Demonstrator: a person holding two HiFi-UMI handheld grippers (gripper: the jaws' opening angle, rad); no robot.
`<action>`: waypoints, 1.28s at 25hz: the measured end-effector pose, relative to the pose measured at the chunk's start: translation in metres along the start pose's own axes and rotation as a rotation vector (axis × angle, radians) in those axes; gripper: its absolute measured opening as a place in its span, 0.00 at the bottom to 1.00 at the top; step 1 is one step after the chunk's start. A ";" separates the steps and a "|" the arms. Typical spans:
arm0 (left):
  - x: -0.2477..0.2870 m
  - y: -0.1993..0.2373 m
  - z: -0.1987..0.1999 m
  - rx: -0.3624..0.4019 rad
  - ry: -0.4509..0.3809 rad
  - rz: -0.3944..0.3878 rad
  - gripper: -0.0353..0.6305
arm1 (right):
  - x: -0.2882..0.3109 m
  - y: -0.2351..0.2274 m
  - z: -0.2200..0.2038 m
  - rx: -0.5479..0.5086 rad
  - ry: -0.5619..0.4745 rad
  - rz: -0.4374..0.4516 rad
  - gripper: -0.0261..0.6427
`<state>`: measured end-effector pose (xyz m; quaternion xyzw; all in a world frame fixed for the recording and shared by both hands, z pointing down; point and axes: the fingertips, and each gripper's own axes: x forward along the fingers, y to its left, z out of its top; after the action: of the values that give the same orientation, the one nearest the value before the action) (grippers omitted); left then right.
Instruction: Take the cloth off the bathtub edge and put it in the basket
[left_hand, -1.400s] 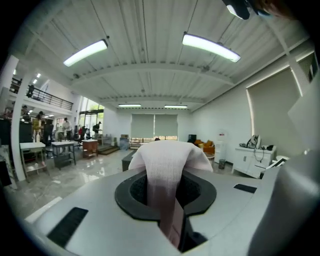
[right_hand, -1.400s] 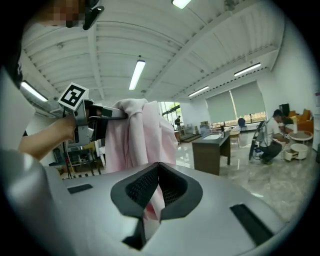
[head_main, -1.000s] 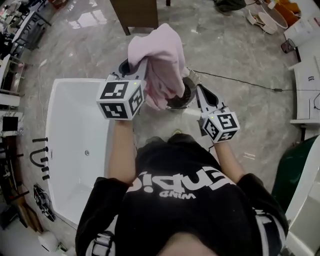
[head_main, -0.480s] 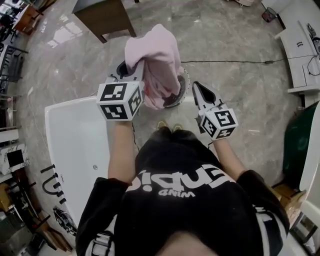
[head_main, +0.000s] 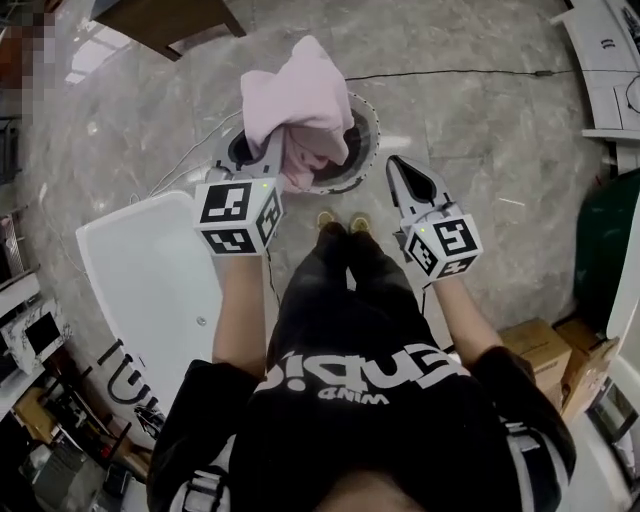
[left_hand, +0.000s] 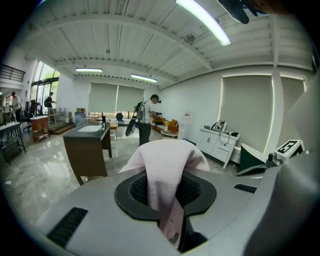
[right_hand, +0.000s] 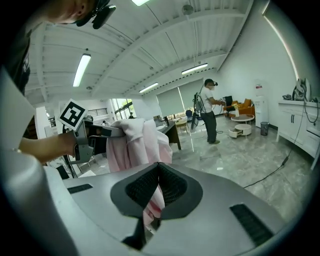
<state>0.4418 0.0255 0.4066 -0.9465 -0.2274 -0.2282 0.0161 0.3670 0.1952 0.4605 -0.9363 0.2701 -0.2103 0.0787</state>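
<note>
I'm holding the left claw (head_main: 263, 152) pinched nearly closed on the pink cloth (head_main: 300, 100). The cloth is hanging over the round basket (head_main: 366, 128) on the floor, possibly dipping inside. The right claw (head_main: 401, 172) is sitting closed and empty, apart from the cloth. 1 white bathtub (head_main: 135, 275) is lying left of me.

The cloth (head_main: 300, 95) held in the left tongs (head_main: 270, 152) now covers less of the basket (head_main: 368, 130), baring its right rim.
</note>
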 end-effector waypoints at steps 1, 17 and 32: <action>0.010 0.002 -0.015 -0.006 0.028 -0.015 0.16 | 0.006 -0.004 -0.010 0.010 0.015 -0.008 0.06; 0.106 0.002 -0.168 -0.082 0.269 -0.109 0.16 | 0.054 -0.018 -0.115 0.135 0.153 -0.043 0.06; 0.081 -0.007 -0.226 -0.061 0.378 -0.131 0.59 | 0.047 -0.023 -0.111 0.123 0.161 -0.057 0.06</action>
<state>0.4073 0.0357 0.6438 -0.8702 -0.2744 -0.4091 0.0148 0.3650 0.1853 0.5826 -0.9171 0.2352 -0.3034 0.1080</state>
